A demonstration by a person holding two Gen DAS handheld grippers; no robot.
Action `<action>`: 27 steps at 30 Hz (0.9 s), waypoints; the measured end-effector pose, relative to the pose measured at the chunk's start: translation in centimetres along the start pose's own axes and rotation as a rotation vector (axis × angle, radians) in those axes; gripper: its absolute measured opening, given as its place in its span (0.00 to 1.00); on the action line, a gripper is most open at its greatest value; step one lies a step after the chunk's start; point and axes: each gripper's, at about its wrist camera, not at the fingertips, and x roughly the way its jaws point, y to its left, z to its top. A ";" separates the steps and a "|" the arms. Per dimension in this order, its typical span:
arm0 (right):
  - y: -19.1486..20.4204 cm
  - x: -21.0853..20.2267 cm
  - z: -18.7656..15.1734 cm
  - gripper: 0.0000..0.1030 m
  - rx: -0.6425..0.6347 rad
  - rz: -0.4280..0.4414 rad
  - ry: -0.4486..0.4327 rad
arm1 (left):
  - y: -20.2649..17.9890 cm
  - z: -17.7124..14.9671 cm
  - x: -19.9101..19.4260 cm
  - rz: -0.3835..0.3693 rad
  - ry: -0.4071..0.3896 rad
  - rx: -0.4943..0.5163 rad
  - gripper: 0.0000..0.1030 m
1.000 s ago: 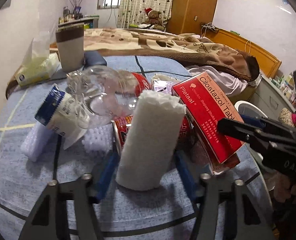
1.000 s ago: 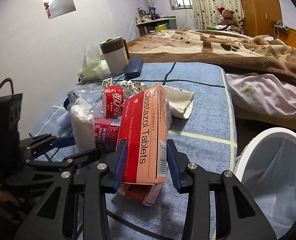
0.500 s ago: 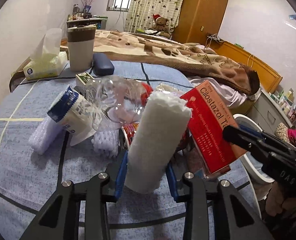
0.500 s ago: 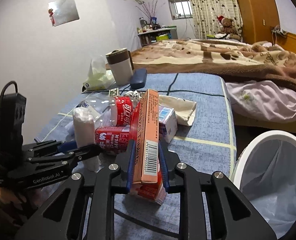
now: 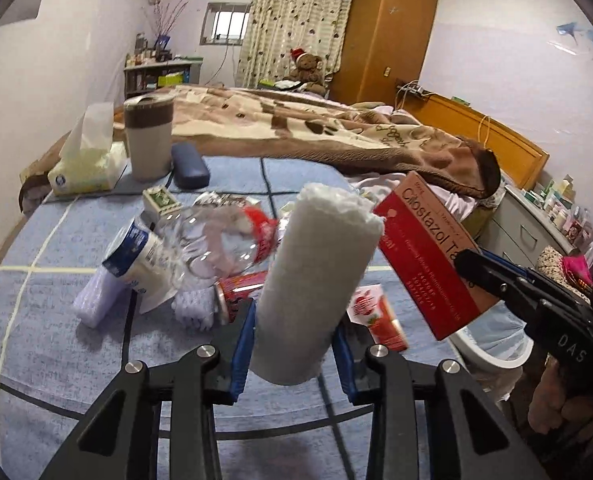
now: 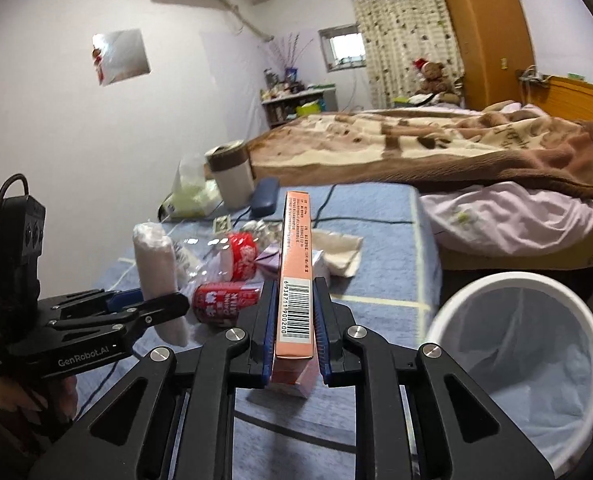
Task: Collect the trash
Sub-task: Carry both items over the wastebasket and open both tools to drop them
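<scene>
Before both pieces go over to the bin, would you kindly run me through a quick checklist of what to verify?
1. Left gripper shut on the white foam roll: ok.
2. Right gripper shut on the tablet box: ok.
3. Both items lifted off the blue bedspread: ok.
4. Lined white bin open and beside the bed, right of the box: ok.
5. Box already over the bin: not ok, still left of its rim.
6. Room left inside the bin: cannot tell, bottom hidden.
</scene>
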 end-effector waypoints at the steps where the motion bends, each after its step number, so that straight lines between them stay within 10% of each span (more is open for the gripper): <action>1: -0.3 -0.5 0.0 0.17 0.007 -0.010 -0.010 | -0.4 0.1 -0.2 -0.008 -0.001 0.003 0.35; 27: -10.9 -5.6 -2.7 0.17 0.174 -0.340 -0.011 | -18.4 1.8 4.3 -0.220 0.016 0.227 0.35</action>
